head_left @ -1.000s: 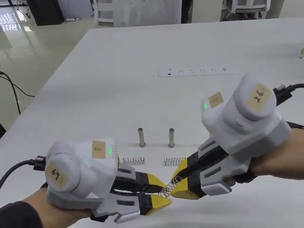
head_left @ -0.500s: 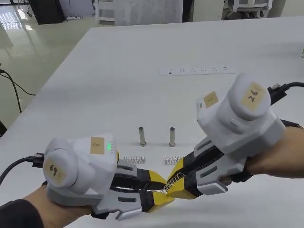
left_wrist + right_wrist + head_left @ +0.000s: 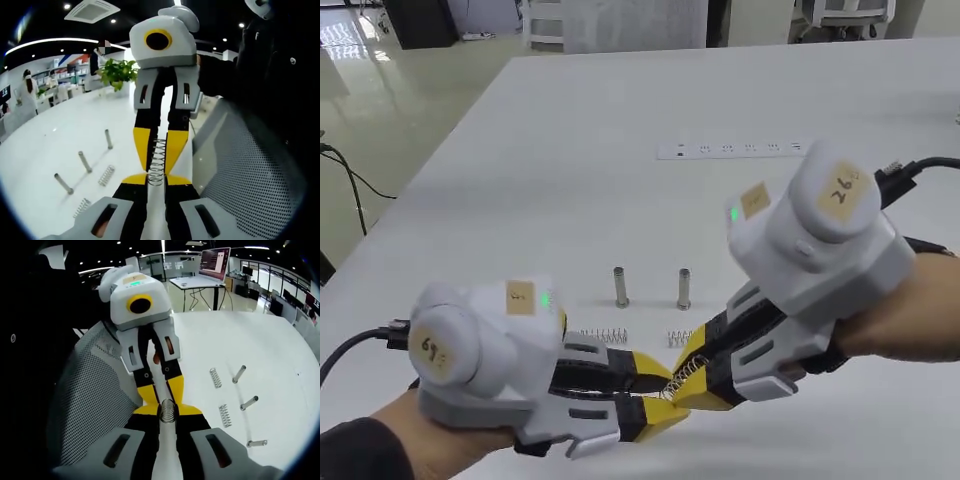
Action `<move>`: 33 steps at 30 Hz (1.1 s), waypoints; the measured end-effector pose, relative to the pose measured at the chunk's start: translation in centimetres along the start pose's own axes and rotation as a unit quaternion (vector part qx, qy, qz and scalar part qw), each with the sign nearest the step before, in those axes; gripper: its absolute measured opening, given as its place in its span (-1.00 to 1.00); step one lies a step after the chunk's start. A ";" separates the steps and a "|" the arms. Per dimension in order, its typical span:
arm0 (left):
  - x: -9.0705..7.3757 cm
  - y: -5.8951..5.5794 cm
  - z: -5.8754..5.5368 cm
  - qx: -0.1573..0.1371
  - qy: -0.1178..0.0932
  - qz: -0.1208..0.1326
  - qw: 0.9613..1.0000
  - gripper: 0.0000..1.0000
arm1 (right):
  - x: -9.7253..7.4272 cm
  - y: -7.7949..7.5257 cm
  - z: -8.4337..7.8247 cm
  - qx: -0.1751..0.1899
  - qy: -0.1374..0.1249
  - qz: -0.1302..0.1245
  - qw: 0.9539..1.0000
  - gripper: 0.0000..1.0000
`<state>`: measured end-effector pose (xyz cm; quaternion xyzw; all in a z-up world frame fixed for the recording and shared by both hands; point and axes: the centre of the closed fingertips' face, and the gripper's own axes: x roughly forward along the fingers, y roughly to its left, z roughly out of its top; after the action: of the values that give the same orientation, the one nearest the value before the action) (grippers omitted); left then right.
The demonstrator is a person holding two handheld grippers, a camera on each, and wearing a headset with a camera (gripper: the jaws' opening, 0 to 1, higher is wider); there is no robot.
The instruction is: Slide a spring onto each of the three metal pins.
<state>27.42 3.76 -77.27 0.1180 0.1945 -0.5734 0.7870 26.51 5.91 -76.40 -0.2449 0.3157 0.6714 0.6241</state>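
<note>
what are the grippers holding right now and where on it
One spring, shared by both: the left gripper is shut on one end, and the right gripper on the other end.

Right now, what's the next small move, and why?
Probably open the left claw so the right claw can carry the spring to a bare pin: both claws appear to pinch that one spring tip to tip, and it cannot travel while both hold it.
</note>
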 end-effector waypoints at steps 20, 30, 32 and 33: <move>-0.8 1.3 -0.2 -0.036 -0.010 0.030 0.999 -0.54 | -1.8 -1.6 -1.2 0.003 0.021 -0.026 0.999 -0.84; -1.3 2.0 -0.2 -0.053 -0.021 0.045 0.997 -0.36 | -2.8 -2.5 -2.1 0.009 0.031 -0.040 0.999 -0.84; -1.4 2.2 -0.2 -0.057 -0.023 0.048 0.997 -0.32 | -3.1 -2.6 -2.2 0.010 0.033 -0.042 0.999 -0.84; -1.5 2.4 -0.2 -0.060 -0.025 0.052 0.997 -0.29 | -3.2 -2.7 -2.3 0.011 0.033 -0.044 0.998 -0.84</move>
<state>29.22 5.88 -76.85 0.0663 0.2026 -0.5219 0.8259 29.36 2.12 -75.98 -0.2738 0.3324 0.6315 0.6448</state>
